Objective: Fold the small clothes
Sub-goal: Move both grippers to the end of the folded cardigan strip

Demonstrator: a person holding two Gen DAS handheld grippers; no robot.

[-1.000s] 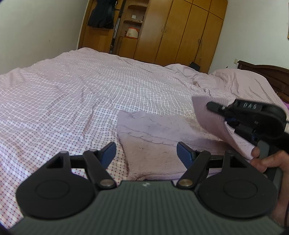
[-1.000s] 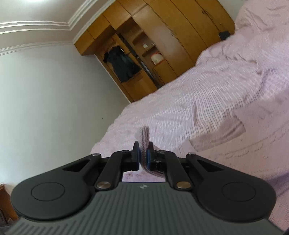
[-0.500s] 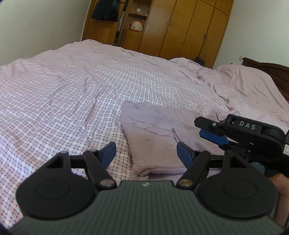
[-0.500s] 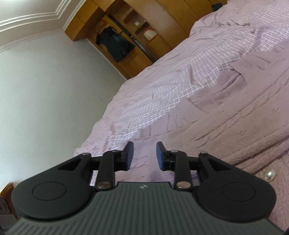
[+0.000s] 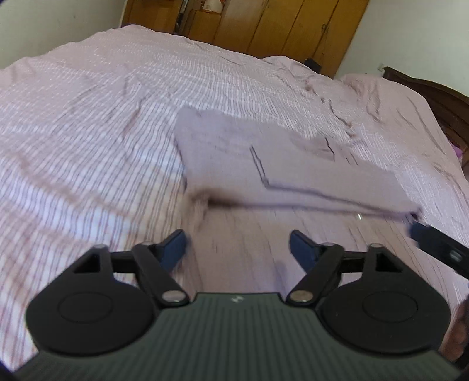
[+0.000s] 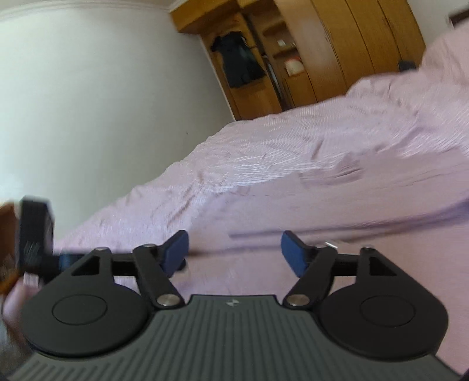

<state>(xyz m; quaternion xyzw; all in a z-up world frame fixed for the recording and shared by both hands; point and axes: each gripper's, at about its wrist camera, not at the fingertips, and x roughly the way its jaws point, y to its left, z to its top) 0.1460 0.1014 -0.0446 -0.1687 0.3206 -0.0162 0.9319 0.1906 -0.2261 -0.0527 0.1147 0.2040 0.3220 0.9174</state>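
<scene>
A small mauve knitted garment [image 5: 281,175] lies on the bed, partly folded, with an upper layer laid over its lower part. My left gripper [image 5: 237,249] is open and empty, low over the garment's near part. My right gripper [image 6: 234,249] is open and empty, low over the garment [image 6: 337,217] near its fold edge. A small button [image 6: 329,243] shows beside the right finger. The tip of the right gripper [image 5: 433,243] shows at the right edge of the left wrist view. Both views are motion-blurred.
The bed has a pink checked sheet [image 5: 88,132] with wrinkles. A pillow [image 5: 395,96] and dark headboard [image 5: 439,99] are at the far right. Wooden wardrobes [image 5: 278,26] stand behind the bed. A white wall [image 6: 102,102] lies to the left.
My right gripper let go of the garment's flap, which now lies folded over, and opened wide. Both grippers have dropped lower and closer to the garment's near part.
</scene>
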